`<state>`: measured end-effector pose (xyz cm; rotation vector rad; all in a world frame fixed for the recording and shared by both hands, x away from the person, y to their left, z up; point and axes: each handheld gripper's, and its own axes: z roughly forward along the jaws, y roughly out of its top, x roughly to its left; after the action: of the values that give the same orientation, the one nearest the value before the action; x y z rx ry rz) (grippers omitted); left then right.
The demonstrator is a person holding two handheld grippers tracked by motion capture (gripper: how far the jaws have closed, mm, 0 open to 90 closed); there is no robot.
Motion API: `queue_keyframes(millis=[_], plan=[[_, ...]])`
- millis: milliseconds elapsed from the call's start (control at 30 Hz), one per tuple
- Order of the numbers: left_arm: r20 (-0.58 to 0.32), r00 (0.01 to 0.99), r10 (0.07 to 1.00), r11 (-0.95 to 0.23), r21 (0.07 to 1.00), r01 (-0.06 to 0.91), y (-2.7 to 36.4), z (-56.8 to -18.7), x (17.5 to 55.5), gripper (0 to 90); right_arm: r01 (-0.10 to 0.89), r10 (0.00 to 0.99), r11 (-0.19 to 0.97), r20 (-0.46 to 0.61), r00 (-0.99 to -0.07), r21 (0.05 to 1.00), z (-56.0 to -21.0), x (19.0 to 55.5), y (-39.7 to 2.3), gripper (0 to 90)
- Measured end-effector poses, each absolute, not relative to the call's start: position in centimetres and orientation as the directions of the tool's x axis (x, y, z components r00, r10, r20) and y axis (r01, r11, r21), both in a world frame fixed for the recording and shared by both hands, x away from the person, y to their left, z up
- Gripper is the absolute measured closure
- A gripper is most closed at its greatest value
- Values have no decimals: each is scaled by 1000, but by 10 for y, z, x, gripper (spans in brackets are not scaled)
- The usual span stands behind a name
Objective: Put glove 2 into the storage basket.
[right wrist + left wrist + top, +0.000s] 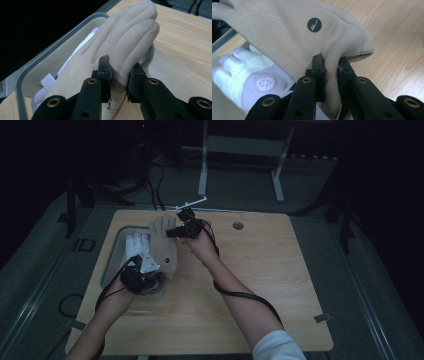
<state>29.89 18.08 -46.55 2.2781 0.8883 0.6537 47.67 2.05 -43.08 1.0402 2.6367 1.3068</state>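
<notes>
**Both hand-held grippers pinch the beige glove over the tray's edge**

Your left hand-held gripper [331,71] is clamped on a fold at the cuff end of the soft beige fleece glove [287,32], the cloth squeezed between its two black jaws. Your right hand-held gripper [119,75] grips the same glove at its finger end, with one padded finger caught between its jaws. Stretched between the two, the glove [165,245] hangs partly over the tray's rim. Just beyond your left hand-held gripper and below the beige glove lies a white glove with a round pale badge [249,75], inside the shallow grey plastic tray [62,37]. The tray sits on the light wooden bench [260,270], at its left side in the high view.
</notes>
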Motion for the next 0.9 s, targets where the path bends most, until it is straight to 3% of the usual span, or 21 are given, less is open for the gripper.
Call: queue_keyframes(millis=[533,900], plan=[[186,599,779,-543,679,494,233,-483,288,800,518,524,492,237,-818,700,-446,473,85,764],[148,587,796,-519,667,535,242,-497,291,799,505,525,549,195,-829,666,-465,477,113,760]])
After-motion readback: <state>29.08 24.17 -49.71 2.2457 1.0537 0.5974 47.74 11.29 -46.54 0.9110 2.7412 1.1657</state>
